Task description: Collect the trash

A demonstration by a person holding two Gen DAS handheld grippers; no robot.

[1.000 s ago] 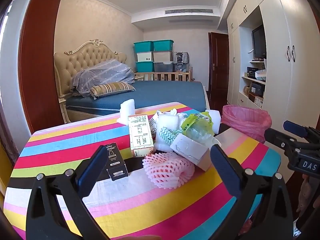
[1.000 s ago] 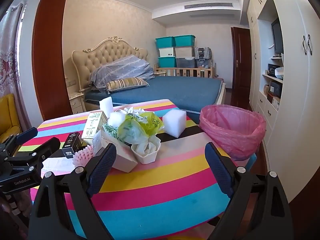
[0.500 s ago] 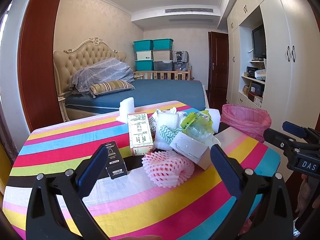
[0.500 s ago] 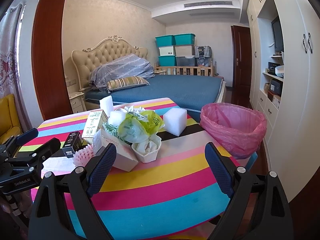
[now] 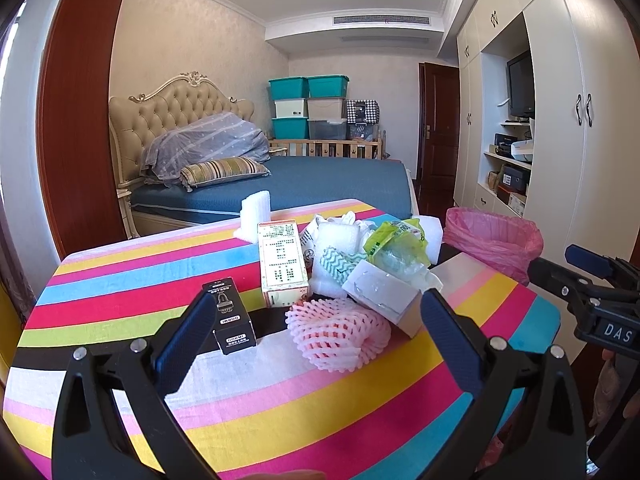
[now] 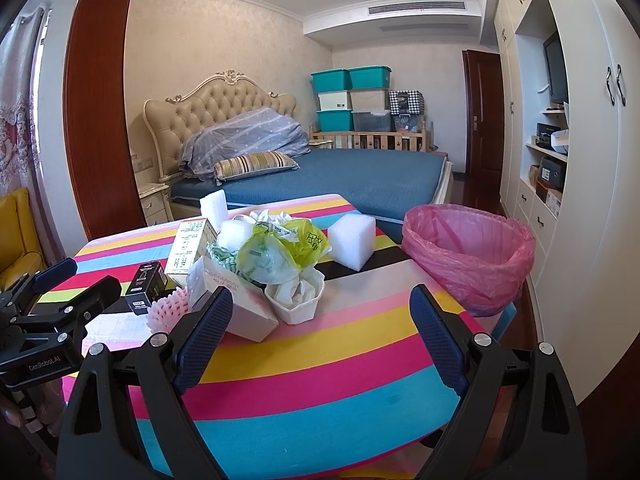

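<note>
A heap of trash lies on the striped table (image 5: pixel 120 288) (image 6: pixel 320 392): a pink foam net (image 5: pixel 338 334) (image 6: pixel 166 308), a small black box (image 5: pixel 230 316) (image 6: pixel 146 284), a tall cream carton (image 5: pixel 282 262) (image 6: pixel 188 246), a white box (image 5: pixel 384 296) (image 6: pixel 236 304), a green plastic bag (image 5: pixel 396 246) (image 6: pixel 280 252), a white paper cup (image 6: pixel 296 300) and white foam blocks (image 5: pixel 256 210) (image 6: pixel 352 240). A bin lined with a pink bag (image 5: pixel 494 240) (image 6: pixel 466 252) stands off the table's right side. My left gripper (image 5: pixel 316 340) hangs open just short of the foam net. My right gripper (image 6: pixel 320 340) is open over the near stripes, empty.
A bed (image 5: pixel 304 184) with a tufted headboard lies beyond the table. White wardrobes (image 6: pixel 592 184) line the right wall close to the bin. Teal and clear storage bins (image 5: pixel 308 108) are stacked at the back. A yellow chair (image 6: pixel 16 232) sits at the left.
Both views have shifted very slightly; the left gripper has eased a little closer to the heap. Nothing on the table has moved and both grippers stay open.
</note>
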